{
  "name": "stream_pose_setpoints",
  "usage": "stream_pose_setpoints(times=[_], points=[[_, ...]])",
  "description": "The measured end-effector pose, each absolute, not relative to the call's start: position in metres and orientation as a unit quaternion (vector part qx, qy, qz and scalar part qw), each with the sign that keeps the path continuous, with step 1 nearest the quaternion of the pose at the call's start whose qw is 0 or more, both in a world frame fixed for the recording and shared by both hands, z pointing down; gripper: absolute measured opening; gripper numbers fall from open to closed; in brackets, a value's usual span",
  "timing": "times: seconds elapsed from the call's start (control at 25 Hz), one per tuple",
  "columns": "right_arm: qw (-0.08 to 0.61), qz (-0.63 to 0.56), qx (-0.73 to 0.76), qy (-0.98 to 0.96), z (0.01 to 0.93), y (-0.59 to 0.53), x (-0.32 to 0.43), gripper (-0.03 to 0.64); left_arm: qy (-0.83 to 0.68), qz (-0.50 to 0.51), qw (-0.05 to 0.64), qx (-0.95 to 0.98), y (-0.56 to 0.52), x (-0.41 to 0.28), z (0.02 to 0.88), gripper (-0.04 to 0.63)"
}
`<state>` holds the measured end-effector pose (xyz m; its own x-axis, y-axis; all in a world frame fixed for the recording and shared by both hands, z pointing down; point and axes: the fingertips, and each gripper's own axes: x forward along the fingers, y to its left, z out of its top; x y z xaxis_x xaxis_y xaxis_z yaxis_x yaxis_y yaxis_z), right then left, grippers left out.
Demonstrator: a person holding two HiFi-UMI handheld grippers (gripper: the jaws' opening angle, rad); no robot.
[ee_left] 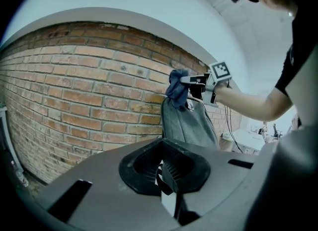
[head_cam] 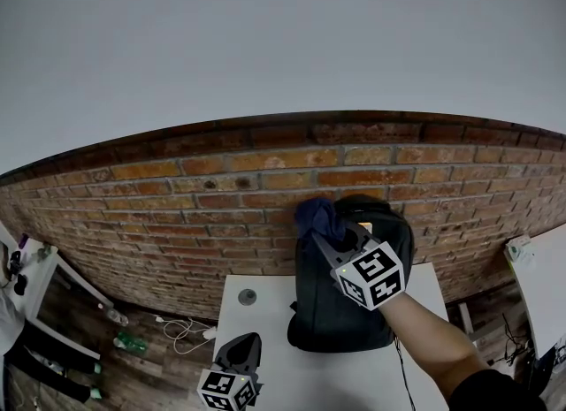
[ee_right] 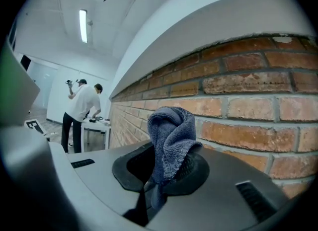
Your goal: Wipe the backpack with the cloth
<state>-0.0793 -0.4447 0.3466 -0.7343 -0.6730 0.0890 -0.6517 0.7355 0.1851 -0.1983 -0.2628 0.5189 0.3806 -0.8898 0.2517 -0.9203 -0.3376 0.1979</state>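
A black backpack point(head_cam: 347, 299) stands upright on the white table point(head_cam: 265, 321), leaning against the brick wall. My right gripper point(head_cam: 327, 236) is shut on a bunched blue cloth point(head_cam: 318, 215) and holds it at the bag's top left corner, close to the bricks. In the right gripper view the cloth point(ee_right: 171, 135) sticks up out of the jaws of the right gripper point(ee_right: 166, 168) and the bag is hidden. My left gripper point(head_cam: 245, 346) hangs low over the table's front, shut and empty. From the left gripper view the backpack point(ee_left: 191, 123), the cloth point(ee_left: 177, 87) and the left gripper point(ee_left: 161, 169) all show.
A brick wall point(head_cam: 177, 197) runs behind the table. A small dark round thing point(head_cam: 247, 296) lies on the table left of the bag. Other white tables stand at far left point(head_cam: 40, 268) and far right point(head_cam: 539, 277). Bottles point(head_cam: 131, 343) and cables lie on the floor. A person point(ee_right: 82, 111) stands far off.
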Motion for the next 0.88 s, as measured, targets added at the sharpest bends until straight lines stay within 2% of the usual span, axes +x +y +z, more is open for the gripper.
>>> stream_pose_setpoints(times=[0.2,0.4,0.88], points=[[0.133,-0.097,0.353,-0.921,0.360,-0.474,-0.107,0.038,-0.553,0.053,0.162,0.816,-0.263,-0.198,0.529,-0.009],[0.172,-0.081,0.379,-0.906,0.382,-0.500,-0.102,0.038,-0.560,0.053,0.173,0.808,-0.263,-0.204,0.536,-0.009],[0.177,-0.065,0.400,-0.897,0.395,-0.513,-0.081,0.040,-0.551,0.060,0.181,0.813,-0.267,-0.194,0.543,-0.009]])
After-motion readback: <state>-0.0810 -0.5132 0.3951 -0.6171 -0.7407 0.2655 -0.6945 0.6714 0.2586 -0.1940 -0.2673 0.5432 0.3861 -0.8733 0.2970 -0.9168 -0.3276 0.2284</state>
